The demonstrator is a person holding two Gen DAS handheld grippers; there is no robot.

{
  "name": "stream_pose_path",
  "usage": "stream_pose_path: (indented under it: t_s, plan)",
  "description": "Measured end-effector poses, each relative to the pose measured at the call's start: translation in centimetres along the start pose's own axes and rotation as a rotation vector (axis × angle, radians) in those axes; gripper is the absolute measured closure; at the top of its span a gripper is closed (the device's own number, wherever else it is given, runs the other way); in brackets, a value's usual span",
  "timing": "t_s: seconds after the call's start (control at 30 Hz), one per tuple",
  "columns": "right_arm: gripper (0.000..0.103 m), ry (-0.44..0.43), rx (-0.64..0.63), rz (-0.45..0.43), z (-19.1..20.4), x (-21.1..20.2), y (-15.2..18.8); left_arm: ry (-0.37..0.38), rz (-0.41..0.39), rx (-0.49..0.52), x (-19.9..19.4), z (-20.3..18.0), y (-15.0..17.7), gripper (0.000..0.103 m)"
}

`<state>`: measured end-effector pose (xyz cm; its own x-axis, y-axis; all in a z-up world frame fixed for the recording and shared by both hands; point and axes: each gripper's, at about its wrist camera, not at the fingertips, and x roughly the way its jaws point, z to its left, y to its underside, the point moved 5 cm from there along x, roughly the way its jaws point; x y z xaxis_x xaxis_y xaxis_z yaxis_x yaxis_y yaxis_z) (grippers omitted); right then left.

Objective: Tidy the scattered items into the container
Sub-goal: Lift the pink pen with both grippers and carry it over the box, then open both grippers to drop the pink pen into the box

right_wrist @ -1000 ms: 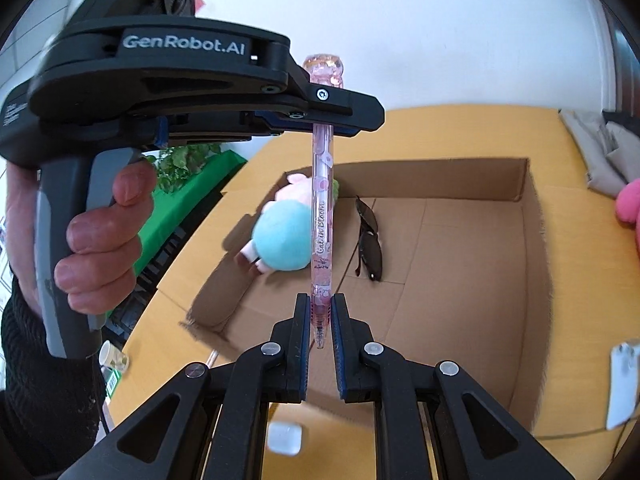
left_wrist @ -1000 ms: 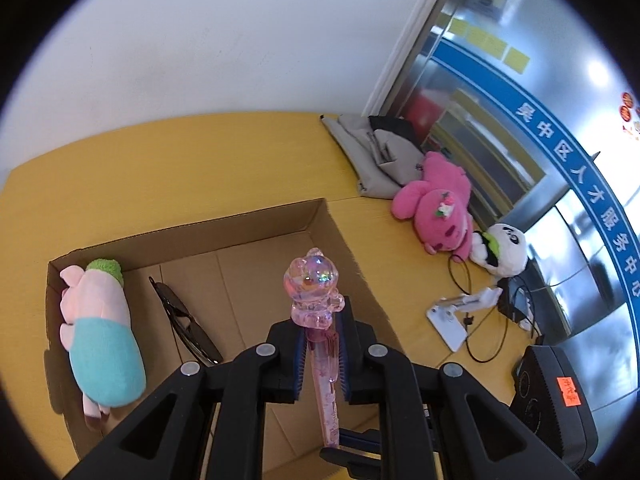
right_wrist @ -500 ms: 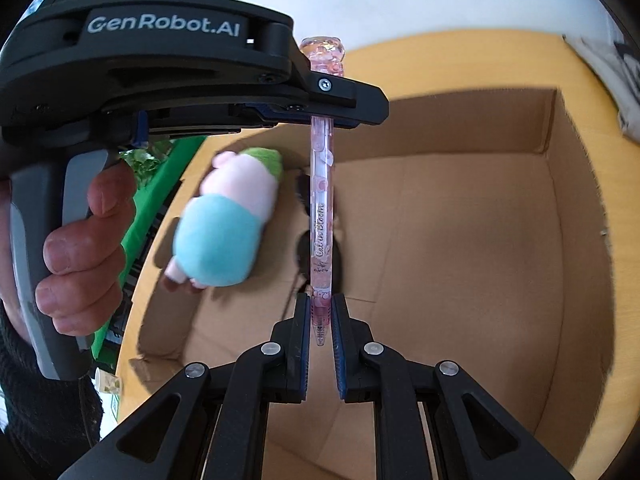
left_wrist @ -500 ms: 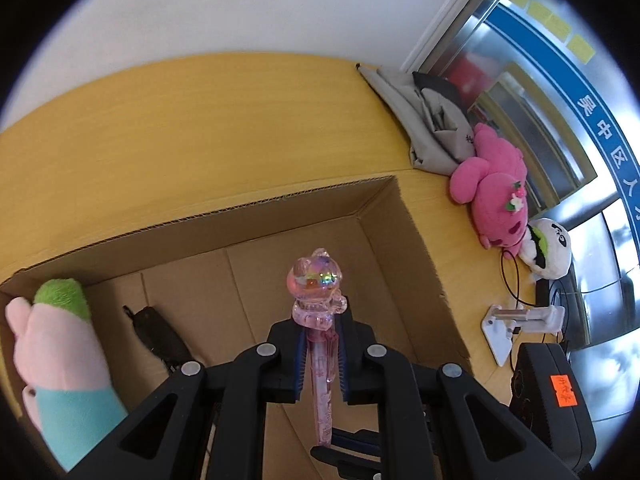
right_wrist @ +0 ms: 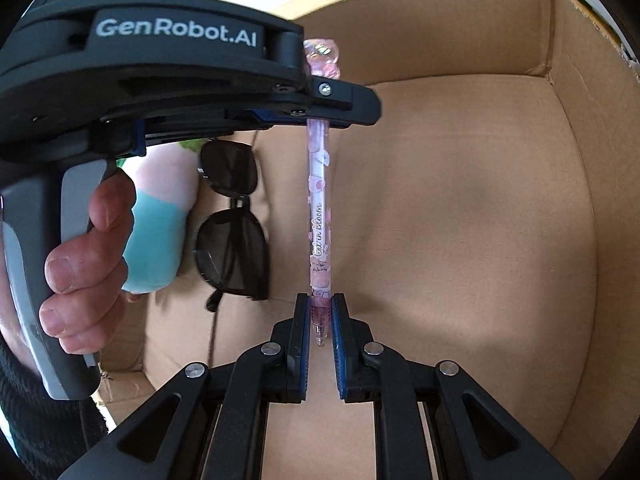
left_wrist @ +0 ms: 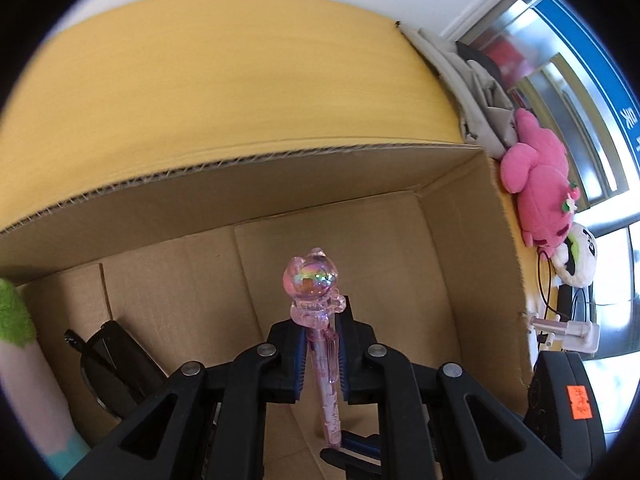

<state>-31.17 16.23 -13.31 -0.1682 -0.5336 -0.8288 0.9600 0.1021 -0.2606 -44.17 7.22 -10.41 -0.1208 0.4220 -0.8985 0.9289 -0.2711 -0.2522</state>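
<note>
A pink pen with a clear bear-shaped top (left_wrist: 314, 280) is held by both grippers, low inside the open cardboard box (left_wrist: 360, 168). My left gripper (left_wrist: 319, 332) is shut on the pen just below its bear top. My right gripper (right_wrist: 320, 312) is shut on the pen's tip end (right_wrist: 320, 240). In the right wrist view the left gripper (right_wrist: 320, 120) crosses above, held by a hand. Black sunglasses (right_wrist: 230, 224) and a pink-and-teal plush (right_wrist: 160, 220) lie on the box floor to the left of the pen.
The box stands on a yellow table (left_wrist: 200, 100). Right of the box lie a grey cloth (left_wrist: 468, 92), a pink plush (left_wrist: 540, 192), a white plush (left_wrist: 576, 260), a white stand with cables (left_wrist: 568, 328) and a black device (left_wrist: 564, 400).
Both grippers have moved down and forward into the box with the pen. The box floor and sunglasses now look much closer. Both grips are unchanged.
</note>
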Motion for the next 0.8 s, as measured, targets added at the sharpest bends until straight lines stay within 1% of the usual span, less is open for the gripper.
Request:
stream_pose_path:
  t_s: [0.07,0.17,0.27,0.43,0.53,0.57,0.63,0.67,0.7,0.77,0.8]
  plan:
    - [0.092,0.001,0.008,0.008,-0.1,0.1,0.0,-0.013,0.008,-0.010,0.7,0.5,-0.1,0.090]
    - [0.092,0.005,0.019,0.021,-0.1,0.0,-0.2,0.004,0.024,-0.040,1.5,1.4,-0.1,0.090]
    - [0.092,0.010,0.026,0.029,-0.2,-0.1,-0.3,0.010,0.023,-0.034,1.8,1.5,-0.3,0.090]
    - [0.092,0.003,0.044,0.029,-0.3,-0.3,-0.5,0.000,0.019,-0.034,1.8,1.4,-0.4,0.089]
    - [0.091,0.003,0.045,0.024,-0.4,-0.5,-0.5,-0.032,0.016,-0.031,1.7,1.5,-0.4,0.088]
    - [0.091,0.002,0.048,0.022,-0.5,-0.6,-0.5,-0.033,0.015,-0.028,1.6,1.4,-0.4,0.088]
    - [0.090,0.002,0.062,0.015,-0.7,-0.8,-0.6,-0.022,0.013,-0.030,1.3,1.4,-0.3,0.084]
    - [0.089,0.001,0.067,0.011,-0.8,-0.9,-0.6,-0.025,0.010,-0.026,1.1,1.3,-0.3,0.080]
    - [0.089,-0.002,0.073,0.009,-0.8,-0.9,-0.6,-0.032,0.008,-0.021,1.1,1.3,-0.2,0.072]
    - [0.089,-0.008,0.080,0.006,-0.8,-1.0,-0.6,-0.059,-0.001,-0.013,0.8,1.4,-0.1,0.062]
    - [0.086,-0.013,0.081,0.006,-0.8,-1.0,-0.5,-0.063,-0.008,-0.013,0.5,1.4,0.0,0.061]
